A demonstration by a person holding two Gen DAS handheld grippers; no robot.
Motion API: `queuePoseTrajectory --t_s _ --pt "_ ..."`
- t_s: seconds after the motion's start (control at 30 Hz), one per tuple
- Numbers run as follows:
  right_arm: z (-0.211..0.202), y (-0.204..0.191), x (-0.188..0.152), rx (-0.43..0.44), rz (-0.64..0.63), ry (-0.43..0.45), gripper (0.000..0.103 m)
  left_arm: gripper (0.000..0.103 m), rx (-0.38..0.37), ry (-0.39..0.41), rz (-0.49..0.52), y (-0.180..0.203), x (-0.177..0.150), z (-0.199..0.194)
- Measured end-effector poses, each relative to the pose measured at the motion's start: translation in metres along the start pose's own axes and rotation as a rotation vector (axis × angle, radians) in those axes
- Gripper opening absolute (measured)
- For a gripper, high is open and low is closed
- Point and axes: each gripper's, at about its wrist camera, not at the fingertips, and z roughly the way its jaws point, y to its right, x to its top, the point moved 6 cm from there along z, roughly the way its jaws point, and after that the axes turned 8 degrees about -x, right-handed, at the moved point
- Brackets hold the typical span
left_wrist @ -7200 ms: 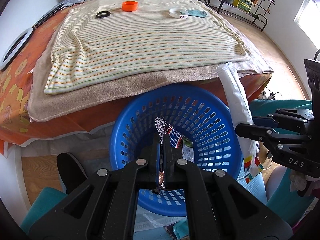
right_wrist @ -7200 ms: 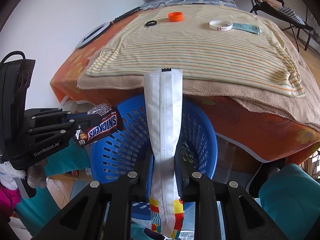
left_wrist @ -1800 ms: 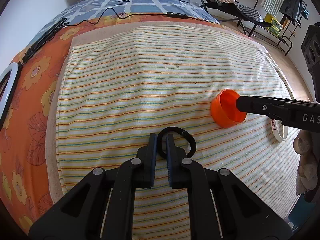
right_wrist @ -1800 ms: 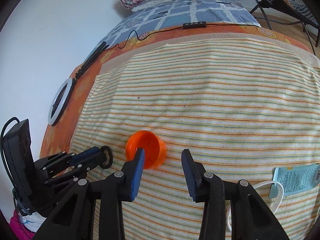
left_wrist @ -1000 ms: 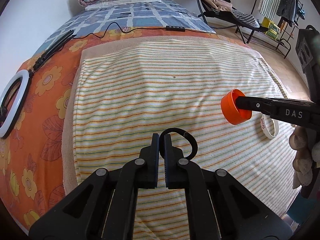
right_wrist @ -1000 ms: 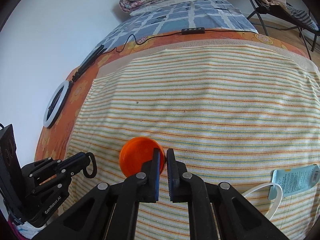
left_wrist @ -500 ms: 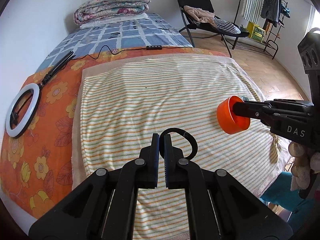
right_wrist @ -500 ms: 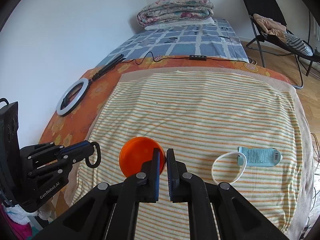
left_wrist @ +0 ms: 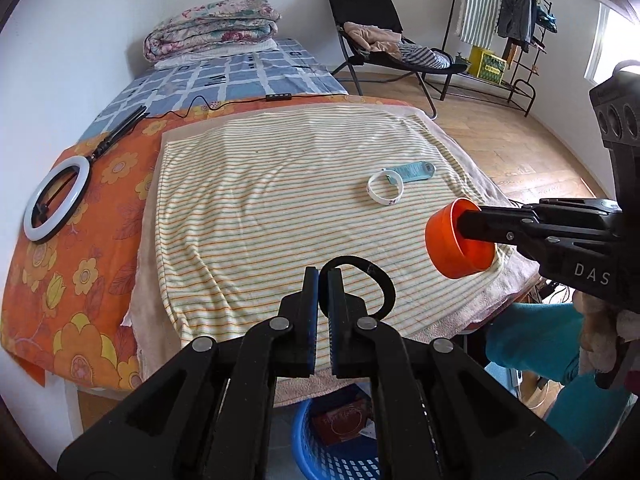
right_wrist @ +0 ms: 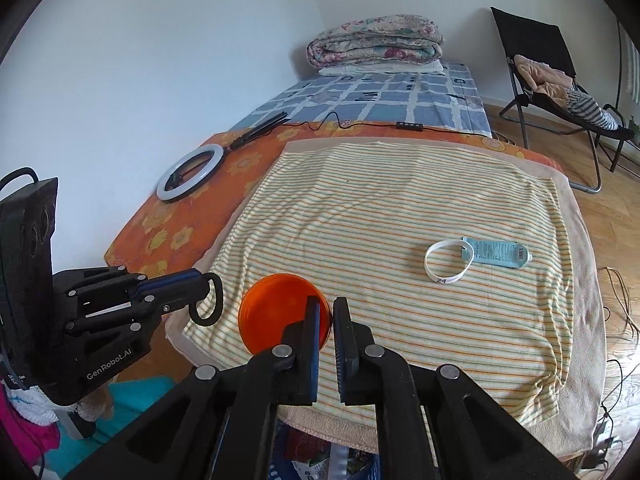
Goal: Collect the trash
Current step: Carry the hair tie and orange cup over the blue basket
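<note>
both tongs are raised, level and pinched closed, left tongs [left_wrist: 323,276] beside right tongs [right_wrist: 325,306].

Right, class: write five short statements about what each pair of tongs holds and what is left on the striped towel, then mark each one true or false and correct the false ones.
1. The left tongs are shut on the black ring. True.
2. The right tongs hold the white wristband. False: they grip the orange cap; the white wristband lies on the striped towel.
3. The blue packet lies beside the wristband. True.
4. The blue basket sits on the towel. False: it is below the bed edge.
5. The ring light lies on the striped towel. False: it rests on the orange floral sheet.
</note>
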Motion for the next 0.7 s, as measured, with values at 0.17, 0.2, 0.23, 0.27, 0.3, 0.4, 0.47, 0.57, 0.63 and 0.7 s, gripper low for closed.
queuePoseTrajectory --t_s 0.17,0.2,0.23,0.27,0.3,0.4,0.47,0.57,0.63,0.7 --pt "-0.017 -0.002 -0.032 0.010 -0.006 -0.011 0.004 0.002 -0.024 -0.011 -0.018 0.015 -0.030 -0.007" --pt "-0.019 -0.003 -0.038 0.012 -0.007 -0.016 0.004 0.002 -0.025 -0.015 -0.019 0.018 -0.035 -0.007" --pt "-0.020 -0.004 -0.044 0.013 -0.009 -0.021 0.004 0.002 -0.023 -0.018 -0.020 0.020 -0.040 -0.007" --pt "-0.022 -0.004 -0.050 0.014 -0.011 -0.025 0.004 0.002 -0.022 -0.019 -0.023 0.022 -0.045 -0.007" --pt "-0.024 -0.005 -0.056 0.013 -0.015 -0.027 0.004 0.002 -0.027 -0.024 -0.026 0.024 -0.049 -0.007" --pt "-0.028 -0.006 -0.073 0.014 -0.018 -0.038 0.004 0.002 -0.029 -0.046 -0.028 0.030 -0.063 -0.003" --pt "-0.029 -0.007 -0.085 0.024 -0.006 -0.053 0.004 0.002 -0.028 -0.056 -0.025 0.035 -0.073 -0.001" --pt "-0.027 -0.009 -0.102 0.035 0.007 -0.075 0.004 0.002 -0.036 -0.075 -0.041 0.038 -0.088 0.005" --pt "-0.024 -0.009 -0.113 0.032 0.007 -0.091 0.004 0.002 -0.032 -0.093 -0.042 0.041 -0.098 0.011" --pt "-0.020 -0.008 -0.126 0.032 0.018 -0.112 0.004 0.002 -0.020 -0.112 -0.032 0.045 -0.110 0.017"
